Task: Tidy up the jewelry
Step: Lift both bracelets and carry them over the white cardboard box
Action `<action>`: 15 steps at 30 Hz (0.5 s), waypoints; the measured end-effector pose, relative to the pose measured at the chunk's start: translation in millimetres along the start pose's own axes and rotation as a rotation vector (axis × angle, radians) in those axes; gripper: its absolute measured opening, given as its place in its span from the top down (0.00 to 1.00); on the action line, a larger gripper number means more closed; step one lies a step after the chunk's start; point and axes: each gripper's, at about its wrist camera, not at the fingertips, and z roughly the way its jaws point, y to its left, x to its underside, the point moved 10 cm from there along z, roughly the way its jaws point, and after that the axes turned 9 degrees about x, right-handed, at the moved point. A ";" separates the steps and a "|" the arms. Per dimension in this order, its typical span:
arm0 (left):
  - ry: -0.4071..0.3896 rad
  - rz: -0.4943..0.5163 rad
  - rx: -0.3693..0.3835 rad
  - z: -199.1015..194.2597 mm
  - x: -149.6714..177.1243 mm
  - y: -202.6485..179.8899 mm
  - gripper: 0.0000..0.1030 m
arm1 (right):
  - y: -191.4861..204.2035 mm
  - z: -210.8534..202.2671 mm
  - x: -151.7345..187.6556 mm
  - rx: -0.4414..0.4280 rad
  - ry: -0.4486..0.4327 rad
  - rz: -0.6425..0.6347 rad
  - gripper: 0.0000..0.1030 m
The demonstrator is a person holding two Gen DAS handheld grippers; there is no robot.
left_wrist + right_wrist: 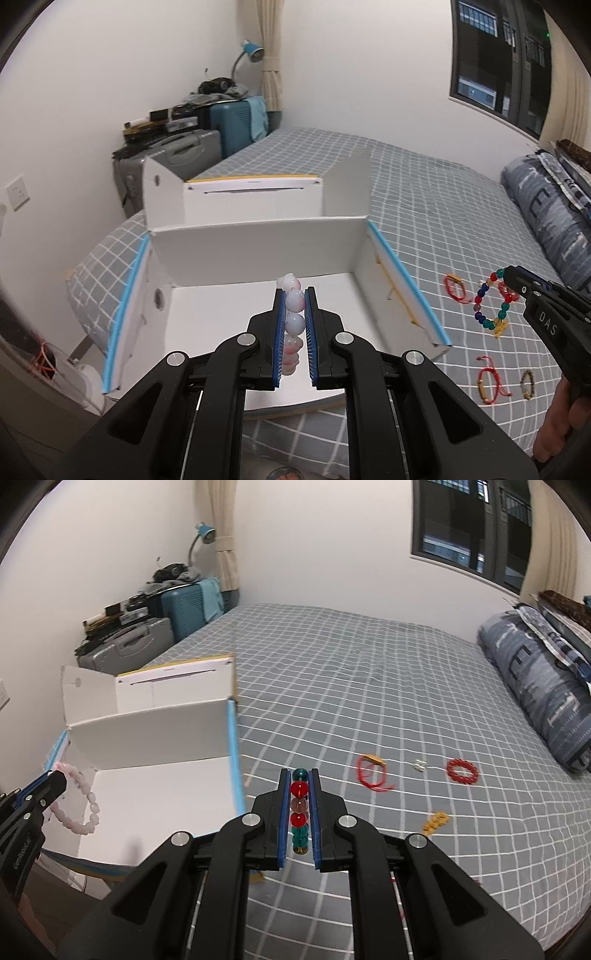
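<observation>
My left gripper (pixel 294 291) is shut on a pink bead bracelet (pixel 294 325) and holds it over the open white box (pixel 255 254). From the right wrist view the left gripper (pixel 55 777) shows at the far left with the pink bracelet (pixel 88 812) hanging over the box (pixel 147 731). My right gripper (pixel 300 771) is shut on a multicolour bead bracelet (pixel 299 805) above the bed. In the left wrist view the right gripper (pixel 511 280) holds that bracelet (pixel 493 306) in the air, right of the box.
On the grey checked bedspread (pixel 369 672) lie a red cord bracelet (pixel 371 773), a red bead bracelet (pixel 462 771), a small white piece (pixel 419 764) and a yellow piece (pixel 436 821). More bracelets (pixel 489 384) lie near the front edge. A rolled quilt (pixel 535 686) lies right; suitcases (pixel 147 631) stand behind.
</observation>
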 end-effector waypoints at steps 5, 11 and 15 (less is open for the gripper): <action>0.002 -0.023 -0.033 -0.9 0.9 22.4 0.90 | 35.0 1.5 -2.1 -0.041 -0.008 -0.032 0.91; 0.018 -0.053 -0.067 4.7 4.8 48.6 0.90 | 70.8 8.0 -3.1 -0.081 -0.013 -0.071 0.91; 0.035 -0.074 -0.088 13.4 8.4 66.0 0.90 | 94.3 15.2 -2.4 -0.108 -0.011 -0.100 0.91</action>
